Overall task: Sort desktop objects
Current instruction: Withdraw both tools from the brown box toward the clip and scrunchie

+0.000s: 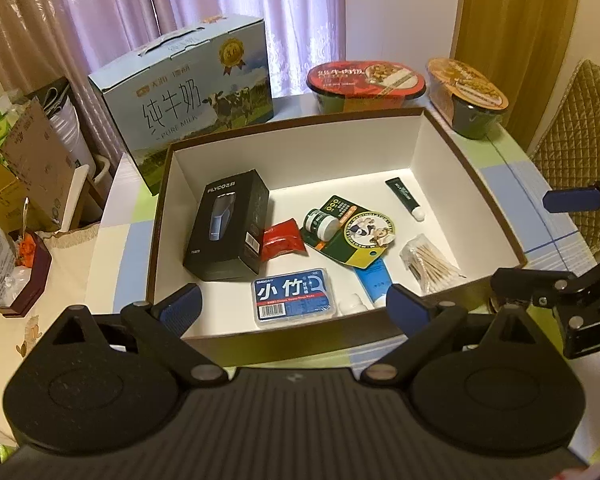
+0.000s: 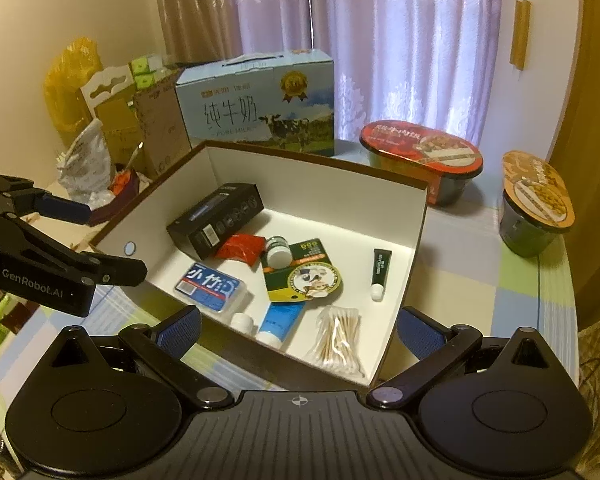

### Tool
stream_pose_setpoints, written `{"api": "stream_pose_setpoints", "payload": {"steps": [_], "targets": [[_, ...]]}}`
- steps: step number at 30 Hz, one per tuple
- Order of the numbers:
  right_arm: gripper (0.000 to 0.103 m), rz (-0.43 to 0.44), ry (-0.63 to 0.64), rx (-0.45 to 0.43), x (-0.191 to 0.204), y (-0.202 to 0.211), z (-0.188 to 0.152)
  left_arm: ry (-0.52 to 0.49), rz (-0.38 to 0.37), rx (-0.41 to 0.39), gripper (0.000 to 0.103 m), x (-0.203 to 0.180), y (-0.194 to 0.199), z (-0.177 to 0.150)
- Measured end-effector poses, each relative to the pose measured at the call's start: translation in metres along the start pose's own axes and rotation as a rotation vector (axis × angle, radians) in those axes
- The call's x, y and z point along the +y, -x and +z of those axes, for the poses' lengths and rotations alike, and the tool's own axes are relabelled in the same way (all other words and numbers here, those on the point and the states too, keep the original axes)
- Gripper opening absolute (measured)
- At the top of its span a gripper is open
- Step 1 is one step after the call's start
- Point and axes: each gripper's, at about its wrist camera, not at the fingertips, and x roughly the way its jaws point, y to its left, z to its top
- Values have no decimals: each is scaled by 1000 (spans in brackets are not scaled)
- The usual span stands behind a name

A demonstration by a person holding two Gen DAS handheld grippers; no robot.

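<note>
A brown box with a white inside (image 1: 440, 152) (image 2: 416, 236) sits on the checked table. In it lie a black shaver carton (image 1: 228, 224) (image 2: 216, 218), a red packet (image 1: 282, 240) (image 2: 240, 250), a small green-capped jar (image 1: 320, 222) (image 2: 278, 250), a green blister card (image 1: 364, 232) (image 2: 304, 276), a dark tube (image 1: 406, 198) (image 2: 380, 272), a bag of cotton swabs (image 1: 428, 262) (image 2: 338, 338), a blue tube (image 1: 374, 280) (image 2: 280, 320) and a blue floss case (image 1: 294, 296) (image 2: 212, 286). My left gripper (image 1: 294, 308) hangs open at the box's near edge. My right gripper (image 2: 298, 330) is open over the near corner, empty.
A blue milk carton (image 1: 192, 96) (image 2: 260, 104) stands behind the box. Two instant-noodle bowls (image 1: 366, 84) (image 2: 424, 164) (image 1: 466, 94) (image 2: 536, 204) sit at the back right. Bags and cardboard (image 1: 32, 152) (image 2: 100, 120) crowd the left side. A quilted chair back (image 1: 576, 140) is on the right.
</note>
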Motion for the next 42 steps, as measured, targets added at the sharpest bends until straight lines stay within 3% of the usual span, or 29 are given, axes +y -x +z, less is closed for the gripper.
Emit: {"api": "stream_pose_setpoints", "payload": {"steps": [12, 26, 42], "targets": [[101, 23, -24, -38, 16, 32, -20, 11, 23, -27, 97, -9, 30, -27], [101, 22, -77, -6, 14, 49, -51, 28, -1, -11, 100, -23, 46, -58], [101, -61, -259, 114, -32, 60, -117, -5, -122, 62, 100, -57, 20, -102]]}}
